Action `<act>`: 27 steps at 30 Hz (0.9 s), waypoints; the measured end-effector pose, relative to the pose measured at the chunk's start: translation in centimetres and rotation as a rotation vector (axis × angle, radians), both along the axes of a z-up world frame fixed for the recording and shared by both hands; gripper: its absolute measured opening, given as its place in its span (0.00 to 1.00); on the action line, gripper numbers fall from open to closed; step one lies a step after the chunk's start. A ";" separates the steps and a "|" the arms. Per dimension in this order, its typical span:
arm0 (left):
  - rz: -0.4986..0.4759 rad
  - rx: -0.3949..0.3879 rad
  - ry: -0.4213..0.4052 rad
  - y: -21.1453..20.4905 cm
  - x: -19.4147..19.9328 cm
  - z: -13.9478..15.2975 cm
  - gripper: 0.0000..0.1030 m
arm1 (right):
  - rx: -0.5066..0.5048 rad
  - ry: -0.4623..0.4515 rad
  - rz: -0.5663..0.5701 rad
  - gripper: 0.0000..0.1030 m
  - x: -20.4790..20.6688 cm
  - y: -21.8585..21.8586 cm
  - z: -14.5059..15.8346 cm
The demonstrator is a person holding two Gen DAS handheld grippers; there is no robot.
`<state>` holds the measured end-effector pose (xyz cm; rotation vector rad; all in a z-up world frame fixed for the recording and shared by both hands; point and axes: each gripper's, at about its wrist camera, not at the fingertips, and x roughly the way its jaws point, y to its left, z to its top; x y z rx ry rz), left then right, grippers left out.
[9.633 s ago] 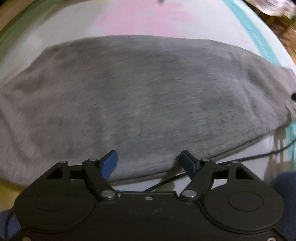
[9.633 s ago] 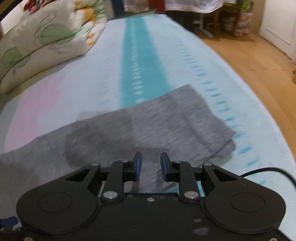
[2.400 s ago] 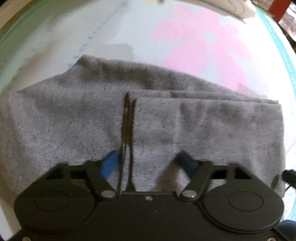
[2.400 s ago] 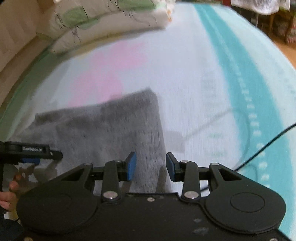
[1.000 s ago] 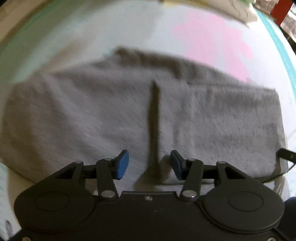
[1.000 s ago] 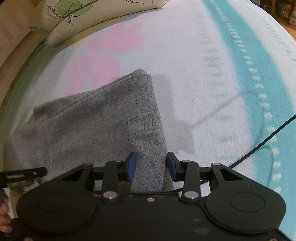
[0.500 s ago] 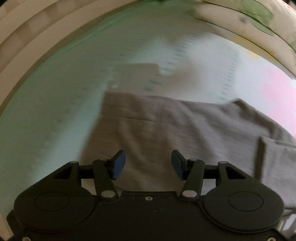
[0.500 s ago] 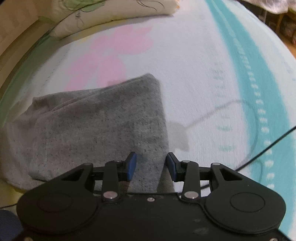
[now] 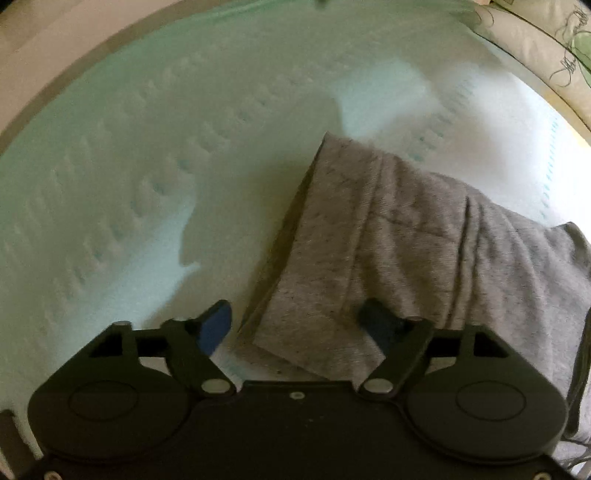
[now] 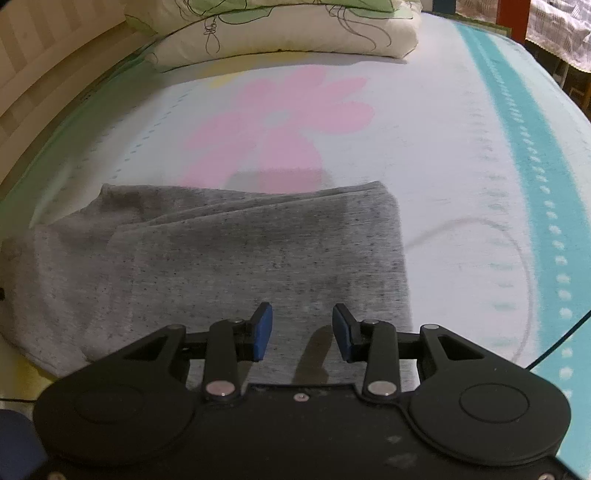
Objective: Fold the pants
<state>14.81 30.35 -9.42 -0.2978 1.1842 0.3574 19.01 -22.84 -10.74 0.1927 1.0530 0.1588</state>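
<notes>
Pants [image 10: 258,254] of grey knit lay folded into a thick, squarish bundle on the bed [image 10: 443,147], near the front edge and just short of the pink flower [image 10: 277,122] printed on the sheet. In the right wrist view the top layer had a clean folded edge along the right and far sides, while a looser under-layer stuck out to the left, so I judged the bundle was not yet square. My right gripper [image 10: 302,330] hung over the near right part of the pants with its blue pads moderately apart and nothing between them; I read that as a position for pressing or taking the near edge. My left gripper [image 9: 295,325] was at the left end of the pants [image 9: 388,258], spread wide, straddling the near corner where the stacked layers showed their edges; its right pad was over the cloth and its left pad over bare sheet. Whether either pad touched the fabric I could not tell, and the view was somewhat blurred. That wide stance suited closing on the whole corner for another fold toward the right. A folded quilt [image 10: 280,29] sat at the far end of the bed, well apart from the work.
</notes>
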 end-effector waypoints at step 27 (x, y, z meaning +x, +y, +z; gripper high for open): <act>-0.213 -0.005 -0.255 -9.4 -3.3 12.1 0.20 | 0.038 0.010 0.003 0.38 -1.1 -1.2 0.3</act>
